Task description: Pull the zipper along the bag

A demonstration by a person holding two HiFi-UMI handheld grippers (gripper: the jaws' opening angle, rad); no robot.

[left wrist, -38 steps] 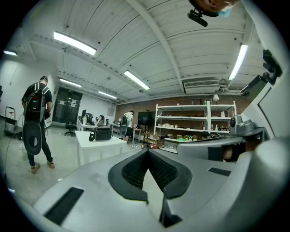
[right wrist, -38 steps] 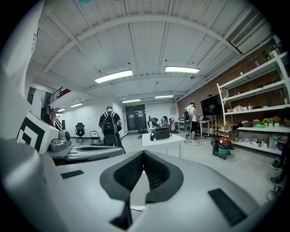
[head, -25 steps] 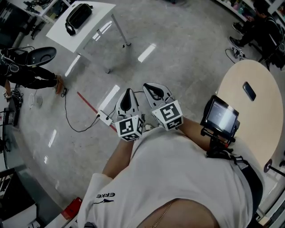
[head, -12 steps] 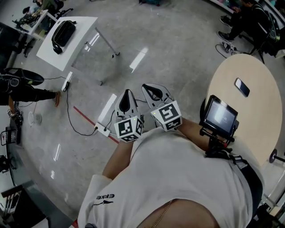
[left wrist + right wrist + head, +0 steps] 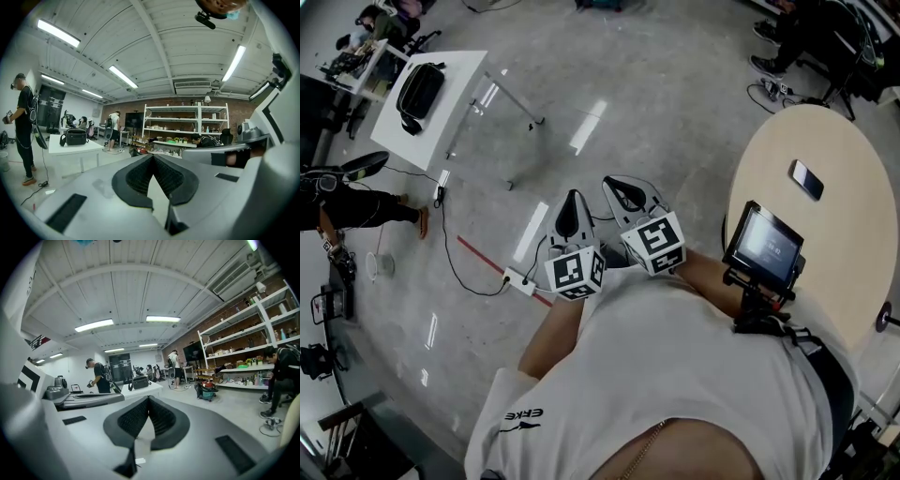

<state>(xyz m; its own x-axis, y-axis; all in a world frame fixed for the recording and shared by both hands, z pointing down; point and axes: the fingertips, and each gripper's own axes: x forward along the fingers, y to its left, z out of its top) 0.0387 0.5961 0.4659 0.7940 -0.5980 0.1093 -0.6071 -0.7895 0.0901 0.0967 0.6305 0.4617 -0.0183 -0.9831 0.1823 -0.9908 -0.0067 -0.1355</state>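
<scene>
The bag lies well apart from both grippers on a white surface, far ahead of the jaws and off to their left in the head view. From above, its long axis runs from the far edge of the surface toward the near edge, leaning slightly left, with a strap loop at the near end. The left gripper and the right gripper are held side by side close to the person's chest. Both point out over the bare floor, and neither points at the bag. In each gripper view the jaws are closed tip to tip with nothing between them. The left gripper view shows the bag broadside and upright, its long axis running left to right and a handle arching on top, off to the left of the jaw tips. The right gripper view shows it smaller, just above and slightly left of the jaw tips. The zipper is too small to make out in any view. Only the head view shows the round table right of the jaws, with a phone on it. Only the gripper views show the shelves and a standing person.
</scene>
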